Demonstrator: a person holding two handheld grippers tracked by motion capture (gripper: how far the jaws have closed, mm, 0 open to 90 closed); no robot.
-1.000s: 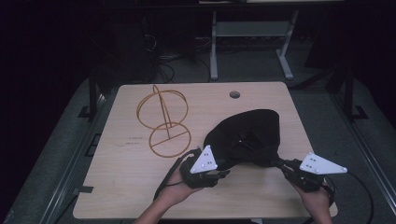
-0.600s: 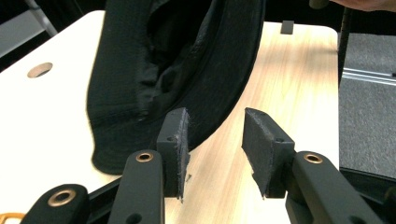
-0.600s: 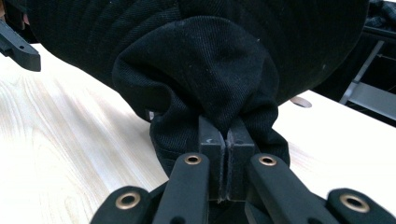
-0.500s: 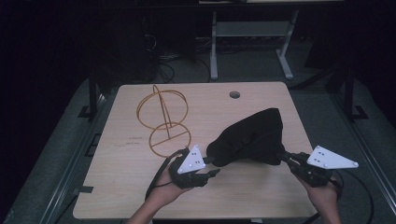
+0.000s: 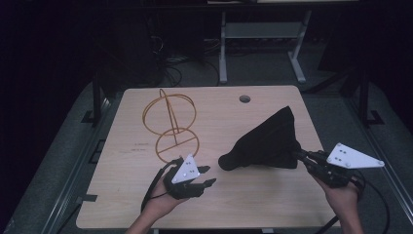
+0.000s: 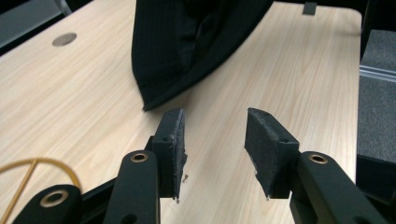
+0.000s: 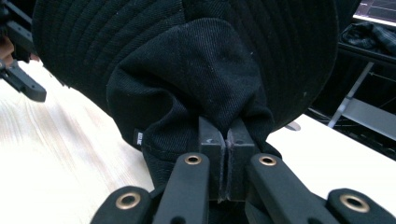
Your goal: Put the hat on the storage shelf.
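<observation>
From the high view, a black hat (image 5: 267, 141) is being held up over the right half of the table (image 5: 272, 200) by the right gripper (image 5: 303, 157), whose jaws are pinched on the cloth at the hat's right edge. The hat is being carried tilted, its far corner raised and its lower left end hanging close to the tabletop; whether that end is touching the wood cannot be told from here. The left gripper (image 5: 207, 176) is being kept low over the near left part of the table, apart from the hat, with its jaws spread and nothing between them. A wire stand (image 5: 169, 127) of orange rings is being left standing on the table behind the left gripper.

In the left gripper view, the left gripper (image 6: 214, 140) is being pointed at the hat (image 6: 187, 46), its two pads parted with bare wood seen between them. The hat's lower edge is being shown just beyond the jaw tips, not touching them. A curve of the stand (image 6: 32, 172) is being caught at the lower left.

In the right gripper view, the right gripper (image 7: 226, 137) is being pressed closed on a bunched fold of the hat (image 7: 187, 60), and a small label is being shown on the cloth to the left of the jaws.
</observation>
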